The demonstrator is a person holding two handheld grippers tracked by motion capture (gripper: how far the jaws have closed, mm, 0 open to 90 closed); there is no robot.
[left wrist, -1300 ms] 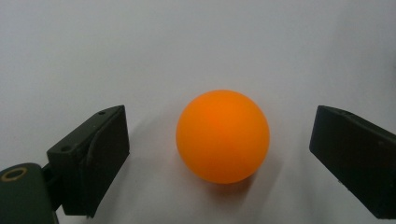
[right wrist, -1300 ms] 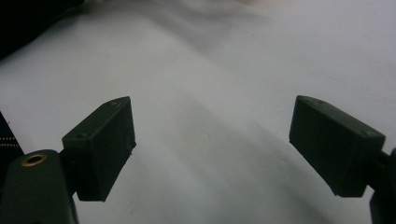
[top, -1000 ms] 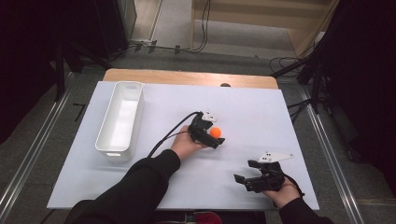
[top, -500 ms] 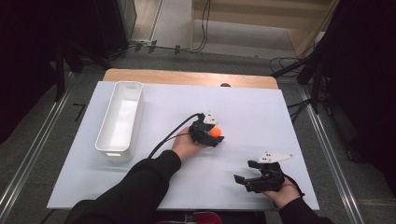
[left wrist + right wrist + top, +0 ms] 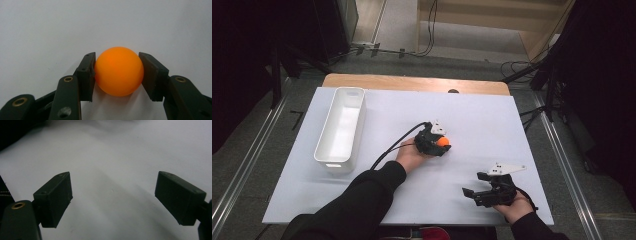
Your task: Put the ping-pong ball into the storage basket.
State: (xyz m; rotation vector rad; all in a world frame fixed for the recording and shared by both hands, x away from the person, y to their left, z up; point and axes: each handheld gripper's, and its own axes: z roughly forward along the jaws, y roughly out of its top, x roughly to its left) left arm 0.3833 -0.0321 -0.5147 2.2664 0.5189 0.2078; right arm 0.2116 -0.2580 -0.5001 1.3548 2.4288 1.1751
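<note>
While the high view looks down on the white worktop (image 5: 522, 130), the left gripper (image 5: 438, 143) sits near its middle, jaws having just been closing on the orange ball (image 5: 443, 142); the right gripper (image 5: 484, 192) rests near the front right corner, and a white tray (image 5: 328, 150) lies along the left edge. Seen from the left gripper view, both pads press the ball (image 5: 119, 71) at its widest girth, the best hold; it looks light, smooth, thin-walled, likely to squirt out if squeezed off-centre. Seen from the right gripper view, the jaws gape with nothing between.
</note>
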